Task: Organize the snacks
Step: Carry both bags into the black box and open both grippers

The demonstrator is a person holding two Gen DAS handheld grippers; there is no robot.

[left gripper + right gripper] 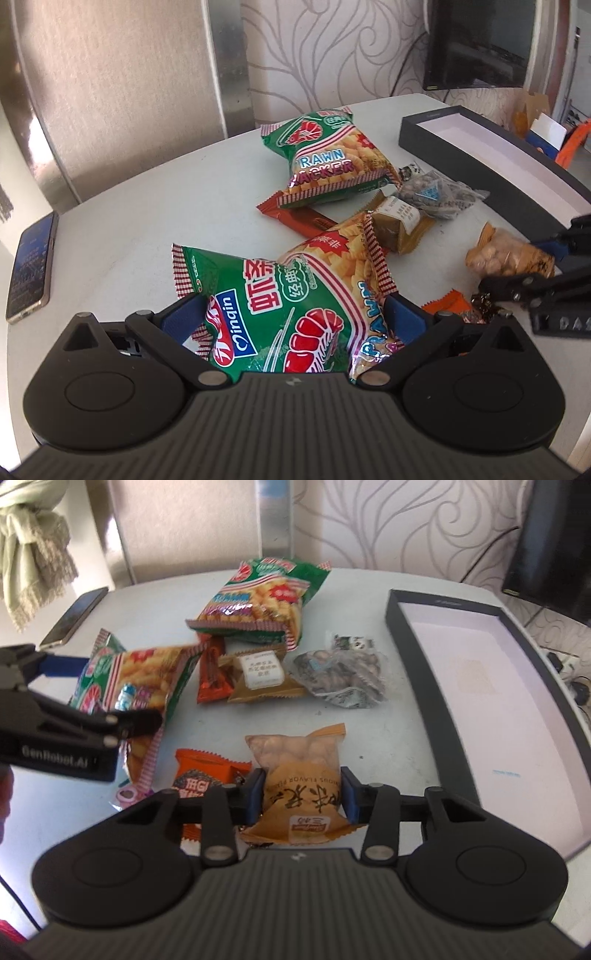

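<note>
My left gripper [293, 314] is shut on a green prawn cracker bag [295, 295], whose sides bulge between the blue pads. The right wrist view shows that same bag [140, 679] at the left, just above the white table [369, 738]. Between the pads of my right gripper [302, 794] sits a tan peanut bag [295, 760], pinched at its lower half. In the left wrist view that peanut bag [506, 254] lies at the right edge. A dark box [413, 664] with a white inside lies open just right of the right gripper.
A second prawn cracker bag [258, 598], a clear bag of nuts [343, 675], a brown pastry pack [258, 679], a red-orange bar [212, 672] and an orange packet [207, 775] lie between the grippers. A phone [31, 266] rests at the table's left edge. A dark screen [480, 40] stands behind.
</note>
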